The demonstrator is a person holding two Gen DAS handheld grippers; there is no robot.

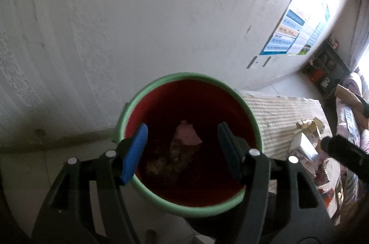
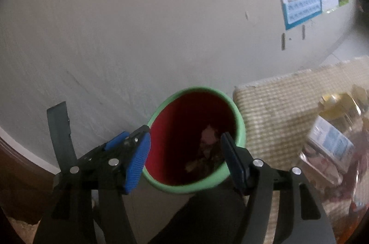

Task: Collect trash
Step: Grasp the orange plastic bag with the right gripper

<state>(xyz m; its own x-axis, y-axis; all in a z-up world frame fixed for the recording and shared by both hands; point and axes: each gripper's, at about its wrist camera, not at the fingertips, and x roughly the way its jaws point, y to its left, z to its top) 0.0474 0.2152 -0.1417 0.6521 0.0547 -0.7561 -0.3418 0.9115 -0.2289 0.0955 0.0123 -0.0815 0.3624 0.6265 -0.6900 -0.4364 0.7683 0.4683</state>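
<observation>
Over the bin (image 1: 129, 110), both grippers, left (image 1: 182, 151) and right (image 2: 184, 154), hang with jaws apart and empty, scraps (image 1: 186, 135) already inside, while more litter (image 1: 306, 144) waits on the mat (image 1: 272, 110) beside it.

— Where did the left wrist camera look from?

— Close above the round red bin with the pale green rim (image 1: 249, 105), facing steeply down; its mouth filled the gap between the jaws.

— And the right wrist one?

— Slightly farther back, the same bin (image 2: 241, 126) between its jaws. Both views shared the bin, the white wall (image 1: 138, 25) beyond the jaws, and the checked woven mat (image 2: 276, 105) to their right.
</observation>
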